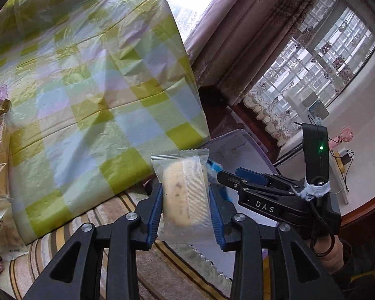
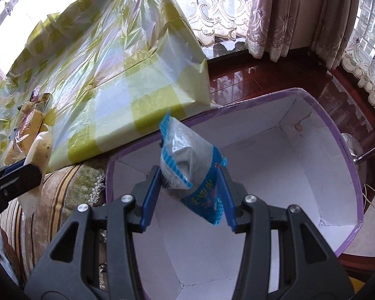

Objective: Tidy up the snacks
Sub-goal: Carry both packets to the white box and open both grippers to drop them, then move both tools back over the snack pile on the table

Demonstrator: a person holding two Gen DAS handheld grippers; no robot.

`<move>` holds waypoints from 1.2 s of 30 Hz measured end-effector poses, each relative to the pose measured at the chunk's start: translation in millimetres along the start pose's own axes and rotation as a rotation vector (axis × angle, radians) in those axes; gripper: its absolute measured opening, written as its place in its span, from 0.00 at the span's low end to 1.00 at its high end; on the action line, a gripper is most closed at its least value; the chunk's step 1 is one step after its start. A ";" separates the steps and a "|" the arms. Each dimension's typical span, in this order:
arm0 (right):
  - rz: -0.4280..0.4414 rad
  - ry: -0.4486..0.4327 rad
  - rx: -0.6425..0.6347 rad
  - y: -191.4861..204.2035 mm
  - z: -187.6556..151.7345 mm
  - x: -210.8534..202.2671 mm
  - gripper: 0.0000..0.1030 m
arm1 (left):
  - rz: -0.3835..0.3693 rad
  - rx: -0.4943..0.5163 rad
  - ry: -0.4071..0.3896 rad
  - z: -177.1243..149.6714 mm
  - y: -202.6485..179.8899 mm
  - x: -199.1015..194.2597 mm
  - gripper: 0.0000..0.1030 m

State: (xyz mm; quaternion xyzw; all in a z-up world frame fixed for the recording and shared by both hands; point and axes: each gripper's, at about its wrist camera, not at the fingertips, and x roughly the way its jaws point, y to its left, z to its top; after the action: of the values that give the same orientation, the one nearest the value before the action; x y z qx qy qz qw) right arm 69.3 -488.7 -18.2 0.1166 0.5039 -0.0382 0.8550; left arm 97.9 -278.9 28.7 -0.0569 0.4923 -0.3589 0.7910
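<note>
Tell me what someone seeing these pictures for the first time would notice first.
Probably the two wrapped snacks held up in the tools: a pale round cake in a clear wrapper in the left tool, and a blue-and-white packet in the right tool, above an open white box with a purple rim. Behind lies a green checked tablecloth.

Bright daylight pours through large windows [image 1: 337, 57] hung with white lace sheers [image 2: 212, 12] and mauve embroidered curtains [image 2: 282, 17]. Below them lies glossy dark red wooden floor [image 2: 250, 80]. A desk draped in a green, blue and white checked plastic cloth [image 1: 87, 80] stands beside a striped beige cushion [image 2: 60, 190].
</note>
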 end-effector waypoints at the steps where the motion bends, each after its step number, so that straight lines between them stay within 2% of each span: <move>1: -0.003 -0.006 0.002 -1.0 1.0 -1.4 0.48 | -0.013 0.002 0.006 0.3 -2.0 2.9 0.37; 4: -0.008 -0.017 0.000 -1.2 3.1 -4.1 0.48 | -0.024 -0.011 0.009 0.0 -2.8 5.7 0.54; 6: -0.005 -0.020 0.001 -1.0 3.5 -5.3 0.50 | -0.017 -0.028 -0.016 -0.1 0.3 1.1 0.70; 9: -0.024 -0.040 0.000 1.2 4.5 -8.8 0.71 | 0.024 -0.038 -0.046 0.0 2.8 -7.0 0.79; 10: -0.033 -0.053 -0.009 3.3 5.1 -11.1 0.76 | 0.039 -0.035 -0.053 0.1 2.8 -8.9 0.79; 14: -0.061 -0.095 -0.045 15.0 8.2 -20.7 0.83 | 0.099 -0.025 -0.091 -0.4 3.3 -17.4 0.79; 16: -0.087 -0.124 -0.066 22.5 9.7 -26.2 0.88 | 0.174 -0.014 -0.115 -0.3 3.4 -24.7 0.80; 20: -0.157 -0.190 -0.106 39.1 12.6 -37.9 0.91 | 0.385 0.029 -0.201 -2.7 3.2 -46.5 0.83; 21: -0.166 -0.206 -0.108 43.2 13.3 -40.7 0.93 | 0.405 0.035 -0.224 -3.8 4.7 -52.3 0.83; 23: -0.170 -0.232 -0.116 52.0 14.4 -45.0 0.95 | 0.422 0.038 -0.258 -6.1 11.1 -63.8 0.83; 26: -0.128 -0.254 -0.118 65.0 16.4 -48.9 0.95 | 0.488 0.020 -0.332 -12.4 23.4 -83.3 0.83; 29: -0.060 -0.251 -0.131 79.4 16.4 -51.2 0.95 | 0.492 -0.028 -0.376 -19.5 42.6 -106.9 0.83; 32: -0.010 -0.257 -0.150 98.1 14.4 -53.8 0.95 | 0.491 -0.062 -0.387 -28.4 63.6 -127.4 0.83; 36: 0.058 -0.238 -0.162 120.7 11.6 -49.9 0.95 | 0.505 -0.152 -0.426 -44.7 99.3 -154.7 0.83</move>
State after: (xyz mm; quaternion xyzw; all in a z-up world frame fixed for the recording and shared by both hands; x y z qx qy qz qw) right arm 76.9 -377.0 50.0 0.0564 0.3969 0.0135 0.9161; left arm 72.2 -97.5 76.1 -0.0660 0.3398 -0.0940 0.9335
